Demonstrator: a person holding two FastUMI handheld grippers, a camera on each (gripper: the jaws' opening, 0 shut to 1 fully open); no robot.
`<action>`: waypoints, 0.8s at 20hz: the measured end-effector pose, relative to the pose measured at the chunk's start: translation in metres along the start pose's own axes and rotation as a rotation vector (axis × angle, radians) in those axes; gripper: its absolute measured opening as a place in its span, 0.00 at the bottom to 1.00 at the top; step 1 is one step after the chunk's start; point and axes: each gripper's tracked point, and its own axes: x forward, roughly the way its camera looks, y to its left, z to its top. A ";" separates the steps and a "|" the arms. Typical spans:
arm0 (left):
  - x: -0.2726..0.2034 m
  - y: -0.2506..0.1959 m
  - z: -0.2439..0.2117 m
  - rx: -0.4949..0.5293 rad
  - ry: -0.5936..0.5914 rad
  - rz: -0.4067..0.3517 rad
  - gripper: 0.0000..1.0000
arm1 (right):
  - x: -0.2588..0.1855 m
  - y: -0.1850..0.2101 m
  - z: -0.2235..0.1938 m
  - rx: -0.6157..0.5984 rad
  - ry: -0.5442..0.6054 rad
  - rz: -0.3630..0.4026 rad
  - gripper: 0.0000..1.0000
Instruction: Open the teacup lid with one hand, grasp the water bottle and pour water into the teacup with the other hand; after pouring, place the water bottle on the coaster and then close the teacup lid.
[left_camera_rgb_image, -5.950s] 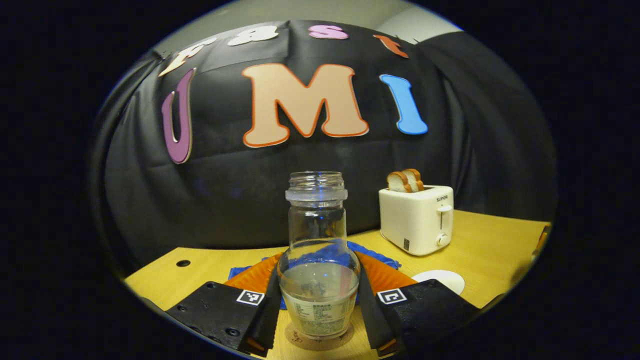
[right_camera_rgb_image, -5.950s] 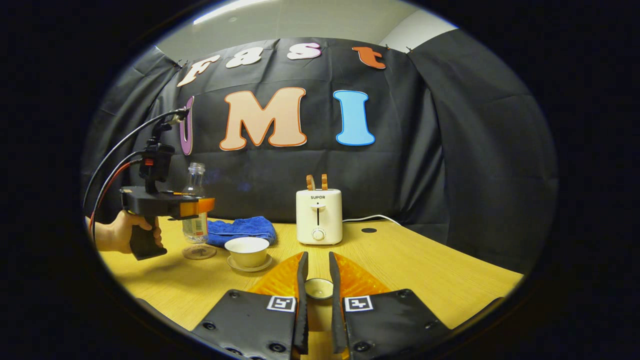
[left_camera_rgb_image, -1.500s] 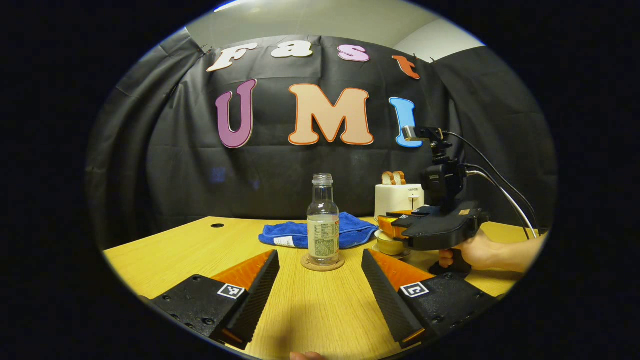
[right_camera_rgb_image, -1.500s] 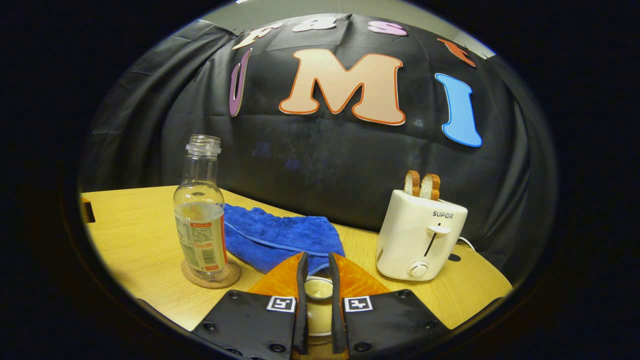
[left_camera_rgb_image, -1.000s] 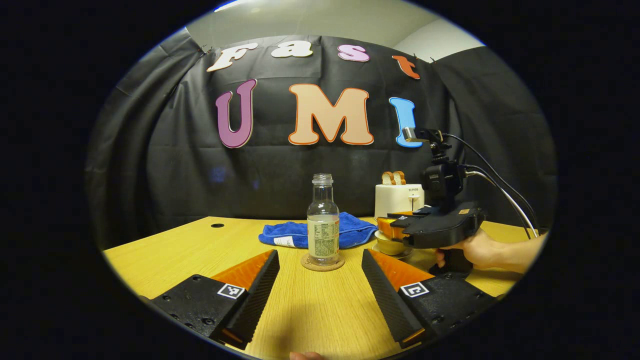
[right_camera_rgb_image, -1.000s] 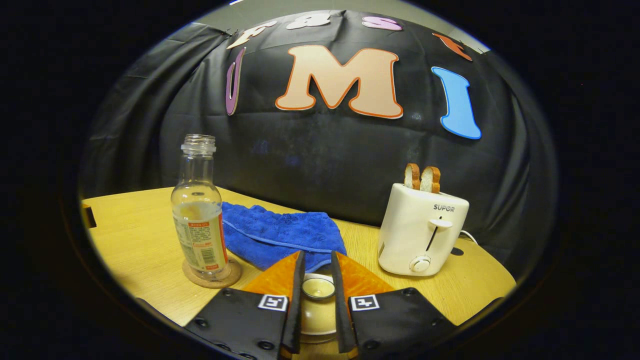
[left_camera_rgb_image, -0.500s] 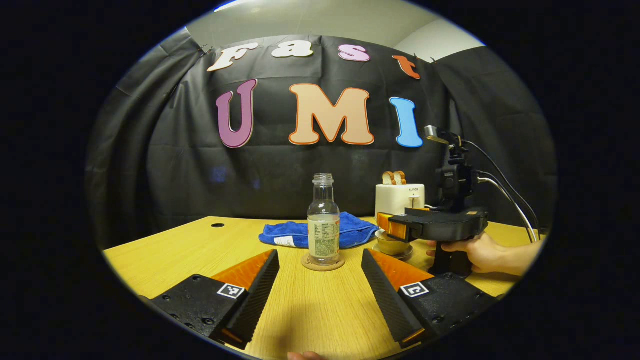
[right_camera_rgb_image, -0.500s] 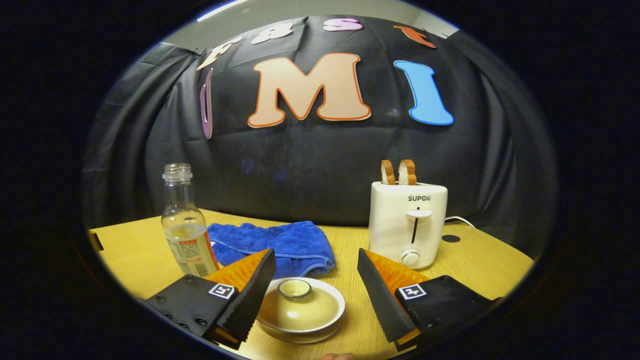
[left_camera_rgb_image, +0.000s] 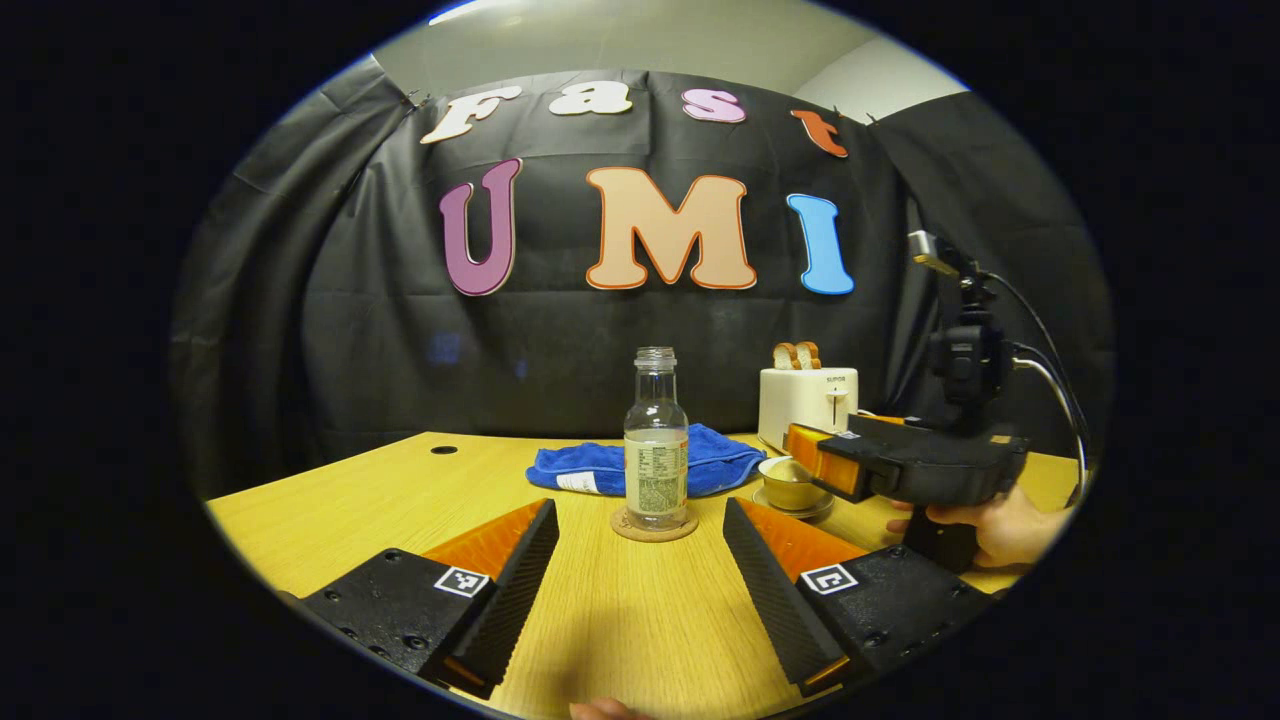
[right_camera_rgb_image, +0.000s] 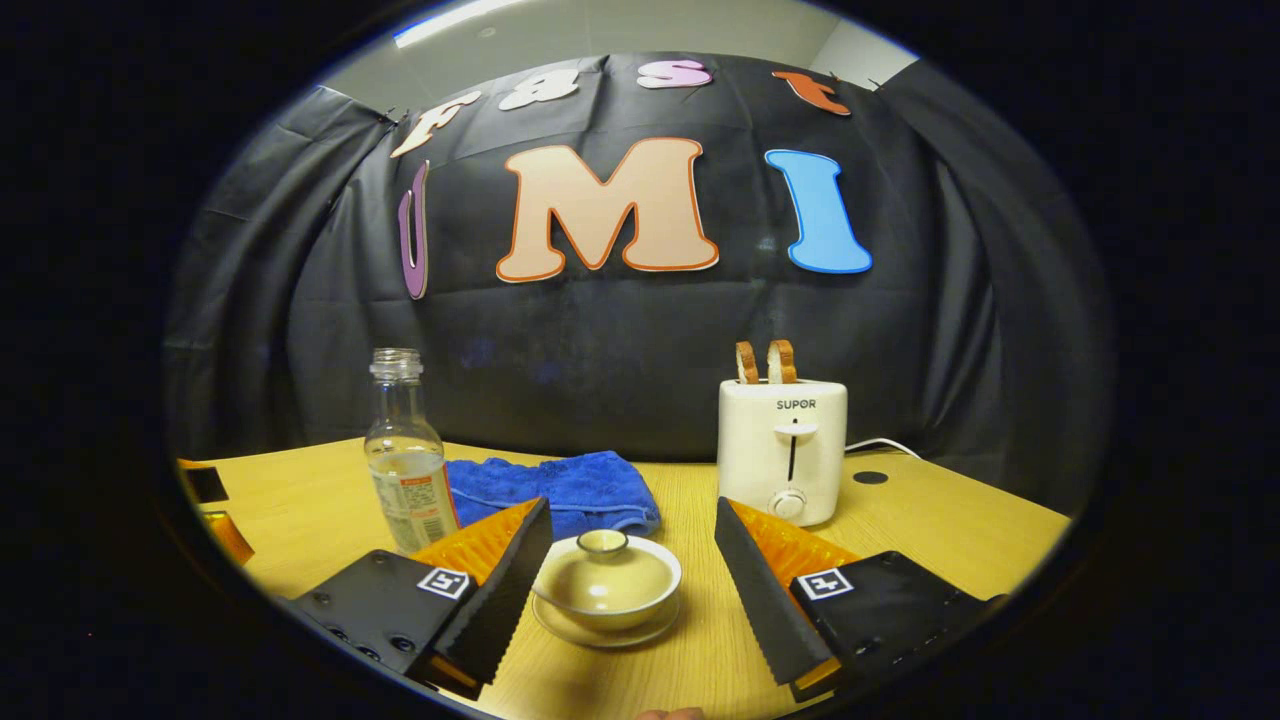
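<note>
my left gripper (left_camera_rgb_image: 640, 570) stands spread wide, holding nothing, low over the table (left_camera_rgb_image: 330, 500). the left gripper view shows the coaster (left_camera_rgb_image: 654, 524) under the water bottle (left_camera_rgb_image: 656, 440); in the right gripper view my finger hides it. the bottle stands upright, long axis vertical, uncapped mouth up. my right gripper (right_camera_rgb_image: 632, 585) is released, fingers either side of the teacup (right_camera_rgb_image: 606, 580) without touching; its lid (right_camera_rgb_image: 604, 570) sits on. blue cloth (right_camera_rgb_image: 560, 488) and toaster (right_camera_rgb_image: 782, 450) lie farther back.
</note>
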 end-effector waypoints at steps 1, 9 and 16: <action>0.000 0.001 0.000 0.001 0.001 0.007 0.96 | -0.012 0.001 0.000 0.000 0.003 -0.003 0.97; -0.011 0.003 0.000 0.001 0.002 0.031 0.96 | -0.108 0.000 0.005 0.003 -0.007 -0.034 0.97; -0.045 -0.009 0.001 0.003 0.003 0.037 0.96 | -0.164 0.002 0.006 0.001 -0.007 -0.062 1.00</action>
